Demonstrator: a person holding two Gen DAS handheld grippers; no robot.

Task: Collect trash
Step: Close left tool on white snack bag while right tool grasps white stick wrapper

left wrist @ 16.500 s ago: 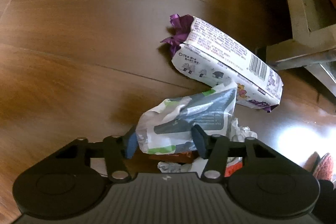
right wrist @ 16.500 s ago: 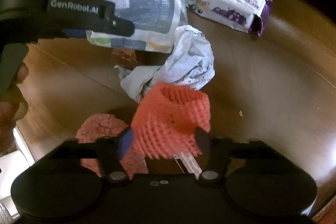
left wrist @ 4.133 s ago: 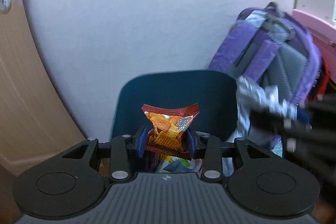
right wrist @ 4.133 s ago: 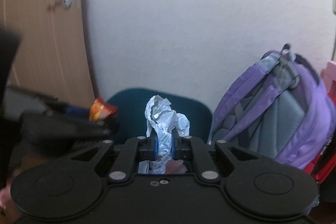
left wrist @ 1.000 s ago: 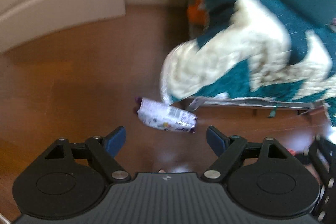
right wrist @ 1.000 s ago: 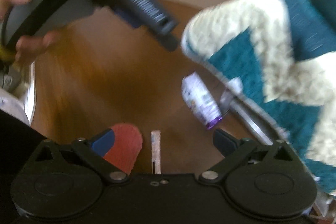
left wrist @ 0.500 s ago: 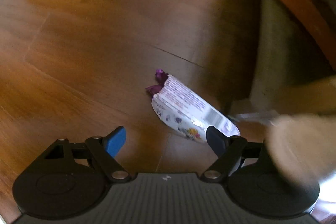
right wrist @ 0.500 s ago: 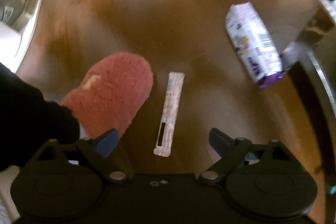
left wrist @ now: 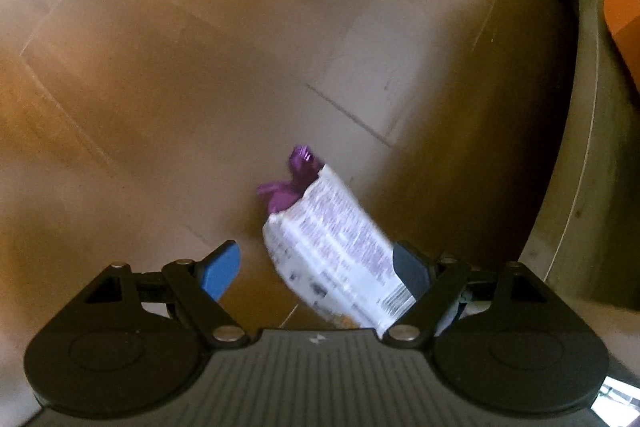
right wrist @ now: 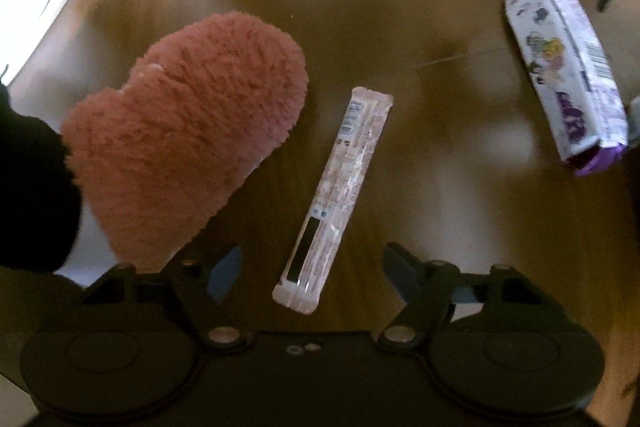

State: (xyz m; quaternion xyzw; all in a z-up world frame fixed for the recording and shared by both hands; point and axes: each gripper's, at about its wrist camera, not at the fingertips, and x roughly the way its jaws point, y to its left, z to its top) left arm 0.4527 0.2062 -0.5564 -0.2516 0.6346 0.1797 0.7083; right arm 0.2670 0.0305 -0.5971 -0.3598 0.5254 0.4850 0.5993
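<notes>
A white and purple snack packet (left wrist: 340,251) lies on the wooden floor, its near end between the wide-open fingers of my left gripper (left wrist: 316,267), close to the right finger; I cannot tell if it touches. The packet also shows in the right wrist view (right wrist: 568,75) at the far right. A long thin pink wrapper (right wrist: 336,191) lies on the floor, its near end between the open fingers of my right gripper (right wrist: 312,267), which holds nothing.
A fluffy pink slipper (right wrist: 188,135) on a foot sits just left of the thin wrapper. A pale furniture frame (left wrist: 580,147) runs along the right of the left wrist view, with an orange object (left wrist: 624,7) behind it.
Both grippers have dropped closer to the floor. The white and purple packet now lies between my left fingers, and the thin wrapper has come between my right fingers.
</notes>
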